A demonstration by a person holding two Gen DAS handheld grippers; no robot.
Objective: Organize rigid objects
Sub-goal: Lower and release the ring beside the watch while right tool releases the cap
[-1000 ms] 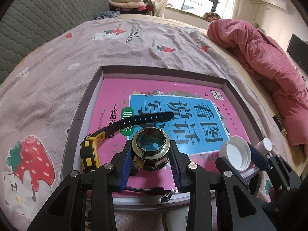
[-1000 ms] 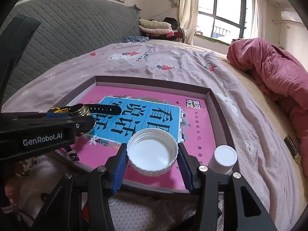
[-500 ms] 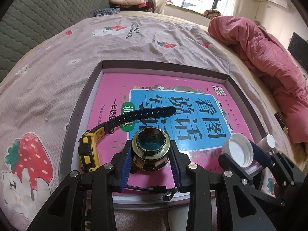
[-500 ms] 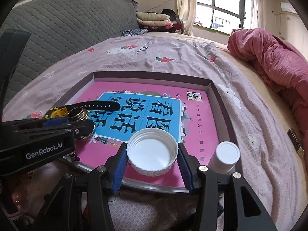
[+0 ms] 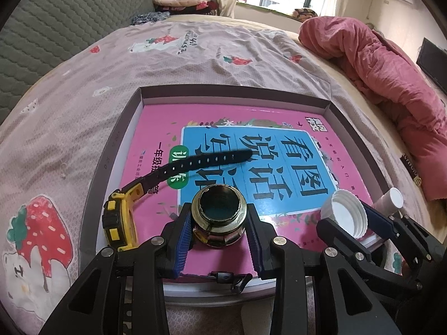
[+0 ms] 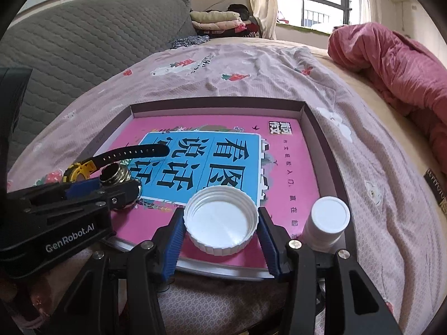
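My left gripper (image 5: 220,223) is shut on a brass threaded fitting (image 5: 219,214), held over the near edge of a shallow box tray (image 5: 223,90) that holds a pink book (image 5: 156,131). A yellow watch with a black strap (image 5: 118,223) lies in the tray at the near left. My right gripper (image 6: 220,223) is shut on a white jar lid (image 6: 220,222), open side up, over the tray's near right. A small white bottle (image 6: 327,223) stands in the tray's near right corner, just right of the right gripper. The fitting also shows in the right wrist view (image 6: 114,174).
The tray sits on a bed with a pink strawberry-print sheet (image 5: 195,55). A red quilt (image 5: 391,78) is heaped at the right. A grey padded headboard (image 6: 83,42) runs along the left, and folded clothes (image 6: 218,19) lie at the far end.
Both grippers have moved slightly forward and lower over the tray, still holding the fitting and the lid. The watch and bottle have not moved.
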